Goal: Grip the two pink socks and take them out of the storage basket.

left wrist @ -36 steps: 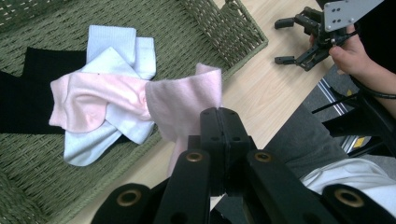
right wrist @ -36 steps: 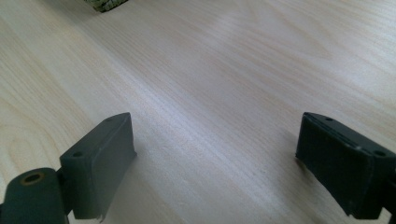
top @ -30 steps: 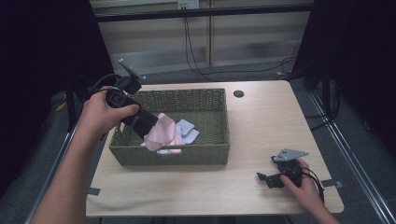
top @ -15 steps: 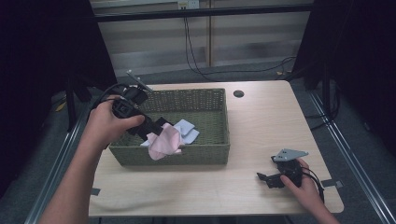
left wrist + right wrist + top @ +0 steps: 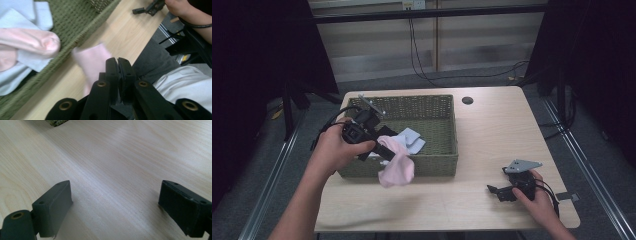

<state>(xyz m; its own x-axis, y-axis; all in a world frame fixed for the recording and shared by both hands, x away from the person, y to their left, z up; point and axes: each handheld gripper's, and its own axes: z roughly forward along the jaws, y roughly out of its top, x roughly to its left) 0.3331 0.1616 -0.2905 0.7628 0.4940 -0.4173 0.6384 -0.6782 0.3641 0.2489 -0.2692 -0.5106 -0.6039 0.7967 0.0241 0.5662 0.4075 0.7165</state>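
Dim room, evenly lit table [image 5: 492,145] from above; the pink sock [image 5: 93,58] is motion-blurred.

High view looks down over my side of the tabletop [image 5: 492,130]. My left gripper view sits close above the front edge, sharing the basket [image 5: 82,27]; right view skims bare tabletop.

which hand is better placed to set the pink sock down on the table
Left. The left gripper is shut on the pink sock, which hangs over the basket's near wall above the table. The right gripper rests open on the table, far off.
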